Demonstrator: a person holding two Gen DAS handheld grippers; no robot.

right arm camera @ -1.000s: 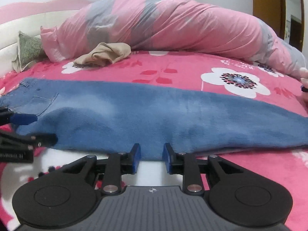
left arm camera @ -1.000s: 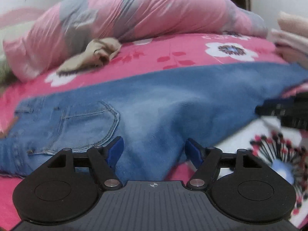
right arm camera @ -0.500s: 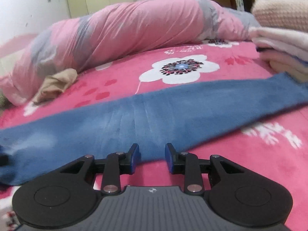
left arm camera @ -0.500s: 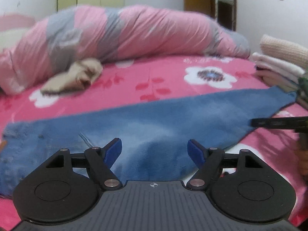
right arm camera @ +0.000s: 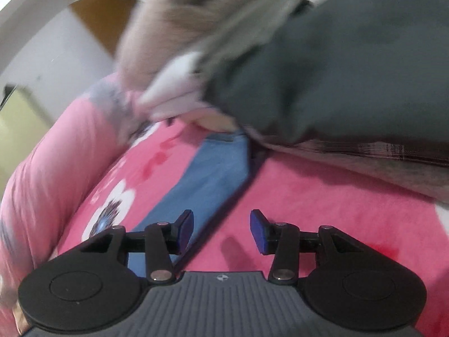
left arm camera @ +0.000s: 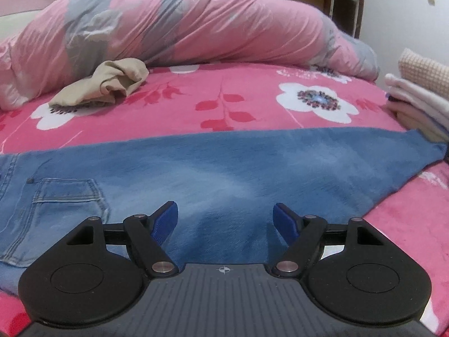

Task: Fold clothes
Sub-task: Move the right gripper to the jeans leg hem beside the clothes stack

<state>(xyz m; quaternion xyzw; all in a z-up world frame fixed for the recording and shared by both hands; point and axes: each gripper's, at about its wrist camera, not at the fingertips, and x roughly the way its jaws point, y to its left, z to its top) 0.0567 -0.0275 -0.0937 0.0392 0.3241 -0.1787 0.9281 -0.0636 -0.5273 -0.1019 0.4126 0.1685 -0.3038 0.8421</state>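
The jeans [left arm camera: 224, 168] are lying flat across the pink bedspread [left arm camera: 224, 104]. The left gripper [left arm camera: 225, 219] is hovering released above them. The right gripper [right arm camera: 221, 227], jaws just opening, is gripping nothing near the hem.

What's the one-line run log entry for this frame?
phase: fold setup | jeans: flat on bed | left tool: open over jeans | right tool: just opening, empty, near leg end

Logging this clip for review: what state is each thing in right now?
Blue denim jeans: laid out flat, lengthwise.
Beige garment: crumpled, unfolded.
Stack of pale clothes: folded, piled.
Pink-and-grey quilt: bunched along the bed's far side.
Left gripper: open, empty.
Right gripper: jaws just opening, nothing between them.
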